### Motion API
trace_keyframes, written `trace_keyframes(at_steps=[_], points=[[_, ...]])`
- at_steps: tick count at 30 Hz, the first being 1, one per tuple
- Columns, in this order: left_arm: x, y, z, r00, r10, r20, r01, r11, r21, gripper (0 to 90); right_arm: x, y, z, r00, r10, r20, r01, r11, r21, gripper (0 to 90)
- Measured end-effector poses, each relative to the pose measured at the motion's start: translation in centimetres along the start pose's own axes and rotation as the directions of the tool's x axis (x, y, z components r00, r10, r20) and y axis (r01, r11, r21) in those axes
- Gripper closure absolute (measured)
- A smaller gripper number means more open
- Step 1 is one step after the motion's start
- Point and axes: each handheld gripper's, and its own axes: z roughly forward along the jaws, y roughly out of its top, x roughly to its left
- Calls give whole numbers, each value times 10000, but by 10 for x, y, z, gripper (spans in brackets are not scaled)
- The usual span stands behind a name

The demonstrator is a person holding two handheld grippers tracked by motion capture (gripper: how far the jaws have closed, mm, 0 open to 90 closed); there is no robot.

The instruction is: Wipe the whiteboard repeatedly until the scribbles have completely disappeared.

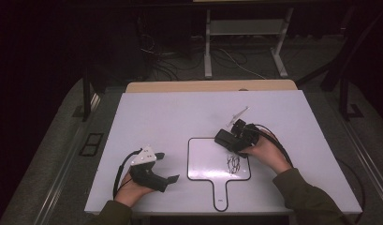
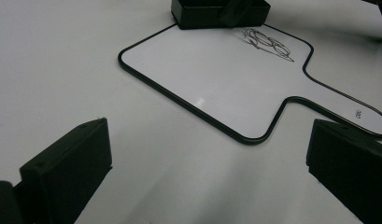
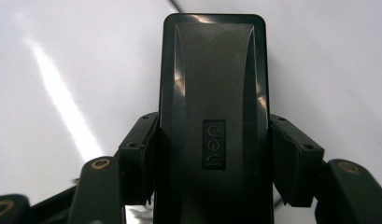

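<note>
The right hand-held gripper (image 1: 232,136) is squeezed shut on a black eraser (image 3: 212,112), with one jaw on each long side. The eraser has a small label on its back. It sits at about 1 o'clock on the little white board (image 1: 203,161), near the top edge. The board has a black rim and a handle that points to 6 o'clock on the white table (image 1: 180,112). A black scribble (image 1: 233,163) is just below the eraser, toward 5 o'clock on the board.

The left hand-held gripper (image 1: 166,168) is wide open and holds nothing. It waits at 9 o'clock, beside the board and not touching it.

It looks like the scribble is going to be wiped off. But nothing is holding the board down. If the eraser pushes hard, the board could slide on the smooth table. The eraser could also tip in the jaws and miss part of the scribble.
</note>
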Motion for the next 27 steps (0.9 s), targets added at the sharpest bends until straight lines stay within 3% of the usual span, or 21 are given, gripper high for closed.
trace_keyframes(at_steps=[5, 8, 13, 19, 24, 27], points=[[0, 0, 0, 10000, -1, -5, 1, 10000, 22, 0, -16, -8, -4, 9977, 578, 346, -578, 9983, -10, 386], [0, 0, 0, 10000, -19, -8, 19, 10000, 0, 0, -21, -12, -6, 9965, 680, 479, -680, 9977, 0, 386], [0, 0, 0, 10000, -7, -7, 7, 10000, 21, 0, -18, -12, -7, 9968, 640, 484, -645, 9979, 88, 386], [0, 0, 0, 10000, -16, 2, 16, 10000, 5, 0, -9, -11, -7, 9996, 179, 198, -184, 9995, 251, 386], [0, 0, 1, 10000, 9, 7, -9, 10000, 66, 0, -19, -9, -6, 9963, 655, 557, -666, 9976, 178, 386], [0, 0, 1, 10000, 13, 11, -13, 10000, 88, 0, -22, -8, -5, 9958, 660, 628, -672, 9976, 182, 386]])
